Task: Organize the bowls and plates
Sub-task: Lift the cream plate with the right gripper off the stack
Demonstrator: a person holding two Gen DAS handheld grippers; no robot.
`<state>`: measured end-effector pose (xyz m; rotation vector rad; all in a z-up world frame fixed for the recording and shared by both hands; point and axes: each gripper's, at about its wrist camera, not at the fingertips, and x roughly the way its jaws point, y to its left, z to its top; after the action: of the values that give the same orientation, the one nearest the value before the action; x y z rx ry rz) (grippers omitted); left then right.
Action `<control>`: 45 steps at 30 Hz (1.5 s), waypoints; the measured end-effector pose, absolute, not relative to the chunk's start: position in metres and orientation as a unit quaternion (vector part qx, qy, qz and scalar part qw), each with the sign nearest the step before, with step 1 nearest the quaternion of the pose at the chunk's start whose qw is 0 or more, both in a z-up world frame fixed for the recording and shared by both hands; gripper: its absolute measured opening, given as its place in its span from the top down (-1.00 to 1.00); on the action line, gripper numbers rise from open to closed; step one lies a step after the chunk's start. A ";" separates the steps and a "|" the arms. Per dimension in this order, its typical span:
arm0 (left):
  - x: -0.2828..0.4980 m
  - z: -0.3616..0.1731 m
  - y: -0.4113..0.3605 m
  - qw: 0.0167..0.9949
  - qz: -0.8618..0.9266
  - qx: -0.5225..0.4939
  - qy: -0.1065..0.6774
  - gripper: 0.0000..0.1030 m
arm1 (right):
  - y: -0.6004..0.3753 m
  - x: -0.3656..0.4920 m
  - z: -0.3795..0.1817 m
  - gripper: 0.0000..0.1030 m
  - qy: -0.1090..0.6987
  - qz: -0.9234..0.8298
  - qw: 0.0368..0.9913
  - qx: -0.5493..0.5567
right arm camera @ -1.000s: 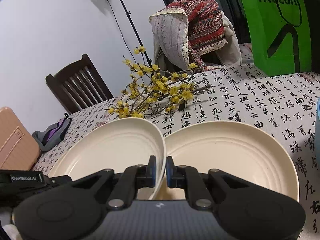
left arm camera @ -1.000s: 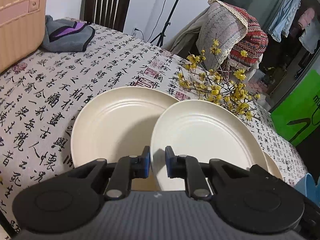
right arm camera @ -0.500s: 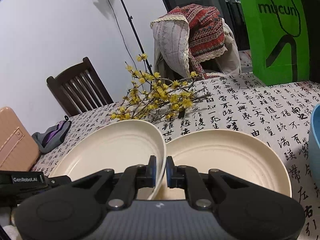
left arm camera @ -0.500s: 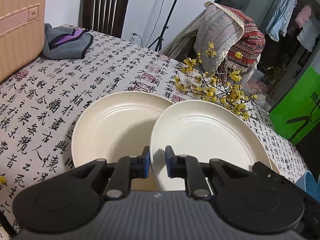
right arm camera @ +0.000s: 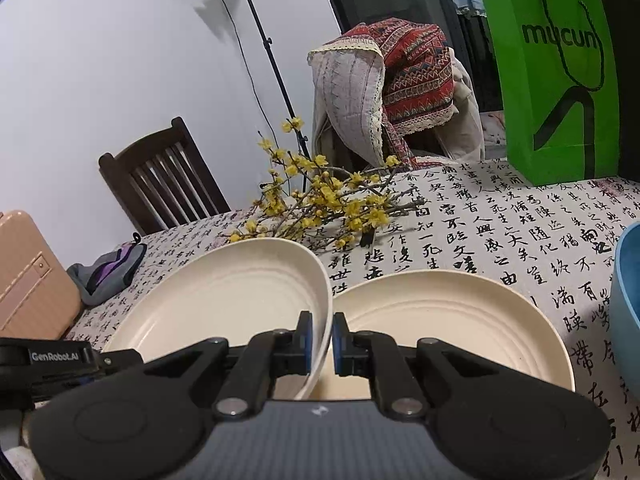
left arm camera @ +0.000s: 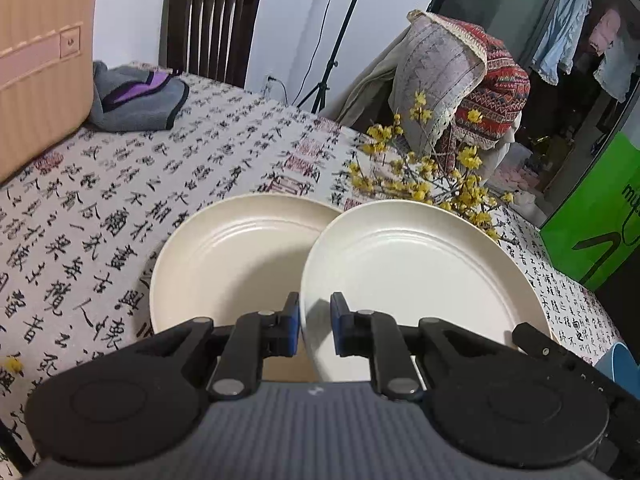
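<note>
Two cream plates are in view. In the left wrist view my left gripper (left arm camera: 314,326) is shut on the near rim of the raised, tilted plate (left arm camera: 416,264); a second cream plate (left arm camera: 236,256) lies on the tablecloth to its left, partly under it. In the right wrist view my right gripper (right arm camera: 320,344) is shut on the rim of the same raised plate (right arm camera: 232,300), with another plate (right arm camera: 444,320) flat on the table to its right. The left gripper body (right arm camera: 52,360) shows at the lower left of that view.
A yellow-flowered branch (right arm camera: 320,200) lies behind the plates. A blue bowl (right arm camera: 626,300) stands at the right. A green paper bag (right arm camera: 556,80), a pink case (left arm camera: 36,60), a grey pouch (left arm camera: 136,98) and chairs ring the table (left arm camera: 100,200).
Both grippers have risen and pulled back slightly with the held plate; the blue bowl has come into the right wrist view. The grips have not changed.
</note>
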<state>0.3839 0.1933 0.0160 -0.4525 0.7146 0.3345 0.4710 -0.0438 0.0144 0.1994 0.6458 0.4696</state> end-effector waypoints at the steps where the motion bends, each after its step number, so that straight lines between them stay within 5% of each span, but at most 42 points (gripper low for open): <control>1: 0.383 0.016 0.193 0.898 0.162 -0.218 0.345 0.70 | -0.044 0.471 0.014 0.81 0.315 0.228 0.916 0.099; 45: 0.292 0.071 0.169 0.914 0.146 -0.229 0.301 0.73 | -0.082 0.397 0.067 0.82 0.291 0.255 0.913 0.127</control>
<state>0.2925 0.1691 0.0714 -0.4717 0.6209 0.3016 0.3969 -0.0824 0.0672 0.2607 0.5989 0.5252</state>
